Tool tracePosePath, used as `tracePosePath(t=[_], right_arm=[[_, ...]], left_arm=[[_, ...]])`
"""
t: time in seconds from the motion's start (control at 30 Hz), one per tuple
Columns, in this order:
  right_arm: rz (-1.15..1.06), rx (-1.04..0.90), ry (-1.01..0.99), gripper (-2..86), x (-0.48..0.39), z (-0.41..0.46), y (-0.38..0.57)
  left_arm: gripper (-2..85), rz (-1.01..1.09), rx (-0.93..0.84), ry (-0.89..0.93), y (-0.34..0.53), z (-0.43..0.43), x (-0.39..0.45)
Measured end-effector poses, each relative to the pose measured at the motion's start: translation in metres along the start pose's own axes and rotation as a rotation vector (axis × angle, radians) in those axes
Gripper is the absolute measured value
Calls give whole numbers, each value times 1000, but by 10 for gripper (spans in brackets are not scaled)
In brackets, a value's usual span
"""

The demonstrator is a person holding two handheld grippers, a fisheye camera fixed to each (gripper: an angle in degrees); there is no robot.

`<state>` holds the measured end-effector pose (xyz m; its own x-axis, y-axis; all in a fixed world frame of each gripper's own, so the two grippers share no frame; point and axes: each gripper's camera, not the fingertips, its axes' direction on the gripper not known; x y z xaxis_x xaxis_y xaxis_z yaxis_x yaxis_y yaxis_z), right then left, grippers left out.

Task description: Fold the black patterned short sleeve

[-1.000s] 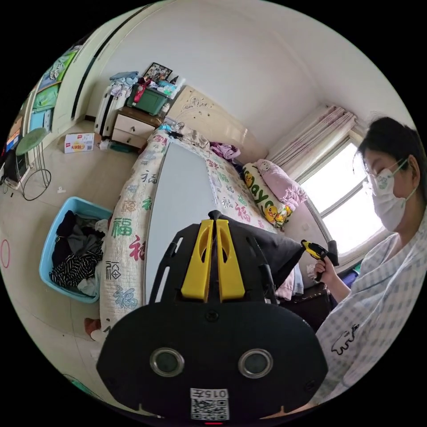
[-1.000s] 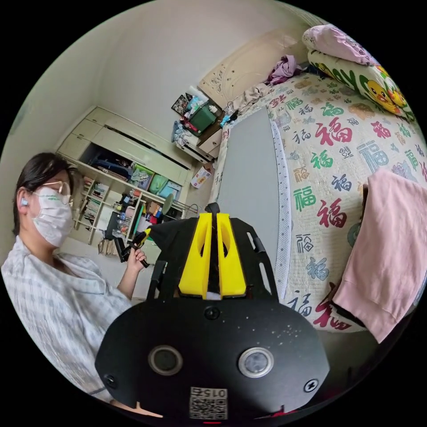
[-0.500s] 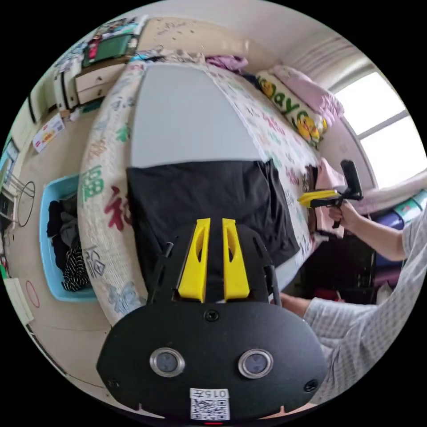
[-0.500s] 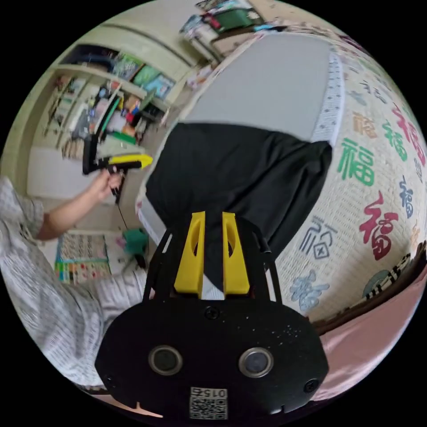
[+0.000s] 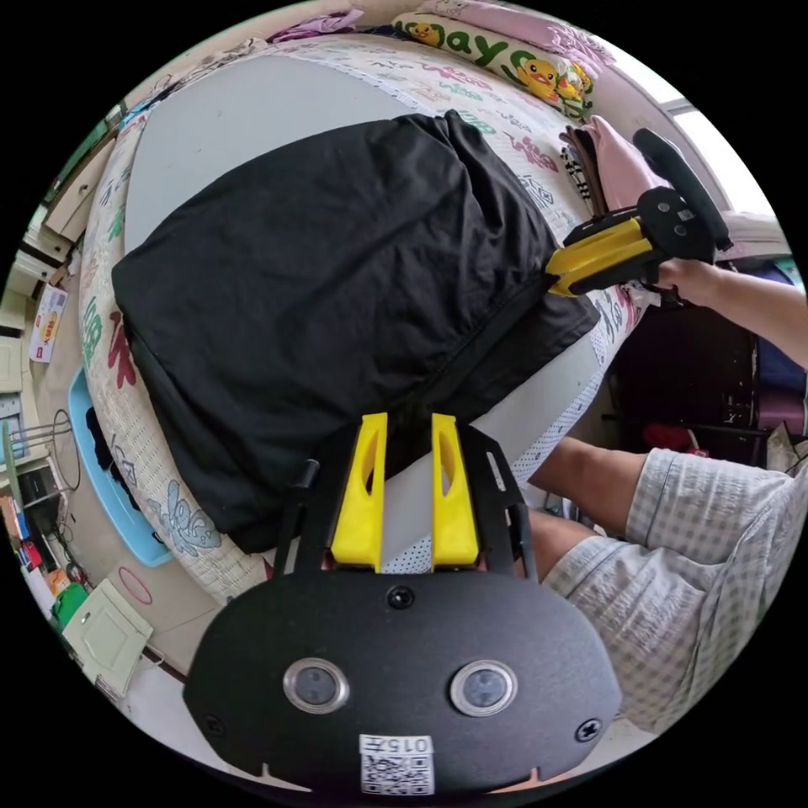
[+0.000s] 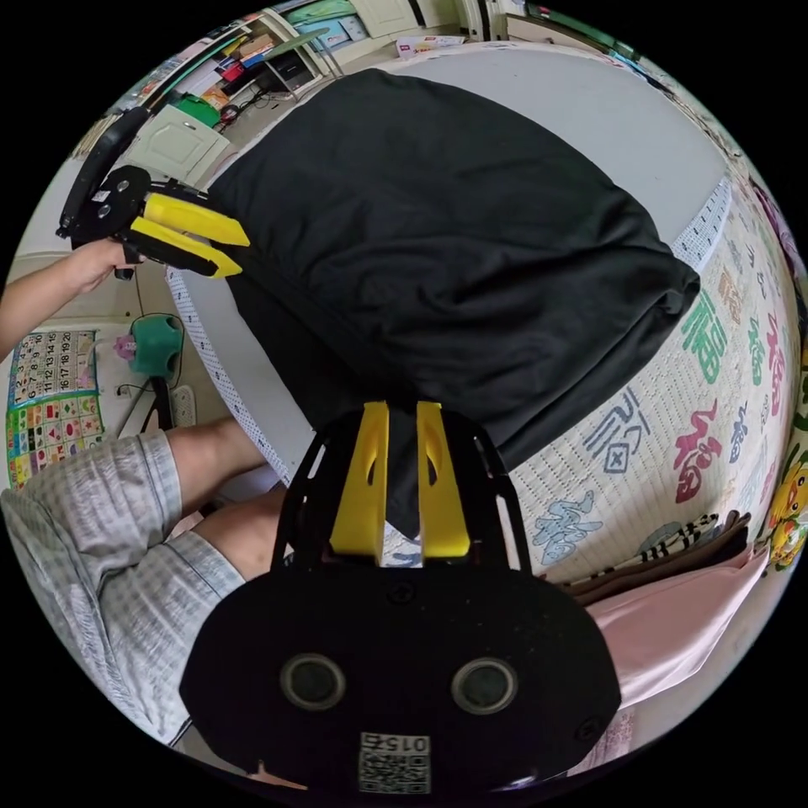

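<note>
My left hand-held gripper (image 5: 408, 418) and right hand-held gripper (image 6: 402, 406) slightly open, jaws straddling shirt (image 5: 337, 278) edge ahead, on bed (image 5: 471, 84).

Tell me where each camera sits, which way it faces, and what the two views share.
Left gripper view: rides the left hand-held gripper at the bed's near edge, facing across the black shirt; the person's forearm and checked sleeve show.
Right gripper view: rides the right hand-held gripper, facing the same shirt from the other corner; knees and sleeve show.
Shared: the shirt, grey board, patterned bedspread, and each other's gripper.
</note>
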<state>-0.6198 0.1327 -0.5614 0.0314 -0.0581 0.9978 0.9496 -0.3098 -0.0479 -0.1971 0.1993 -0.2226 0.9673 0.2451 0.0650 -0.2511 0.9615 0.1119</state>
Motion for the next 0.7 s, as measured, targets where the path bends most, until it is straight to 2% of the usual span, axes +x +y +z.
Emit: tracePosePath(t=[0.17, 0.3, 0.43, 0.53, 0.6, 0.67, 0.7], right_arm=[[55, -15, -88, 12, 4, -18, -9], [132, 78, -178, 6, 29, -65, -7], [219, 242, -215, 7, 84, -131, -35], [254, 426, -98, 12, 144, -200, -98], [360, 530, 18, 22, 189, -233, -142], [460, 535, 37, 41, 214, -236, -152], [482, 541, -21, 53, 222, -232, -145]], left_arm=[[54, -83, 27, 89, 4, -24, -23], [49, -174, 104, 126, -4, -72, -57], [40, -227, 338, 128, -54, -145, -122], [41, -260, 552, 71, -121, -203, -183], [48, -305, 700, 28, -150, -228, -217], [57, -438, 736, 44, -165, -236, -250], [61, -491, 735, 110, -164, -236, -266]])
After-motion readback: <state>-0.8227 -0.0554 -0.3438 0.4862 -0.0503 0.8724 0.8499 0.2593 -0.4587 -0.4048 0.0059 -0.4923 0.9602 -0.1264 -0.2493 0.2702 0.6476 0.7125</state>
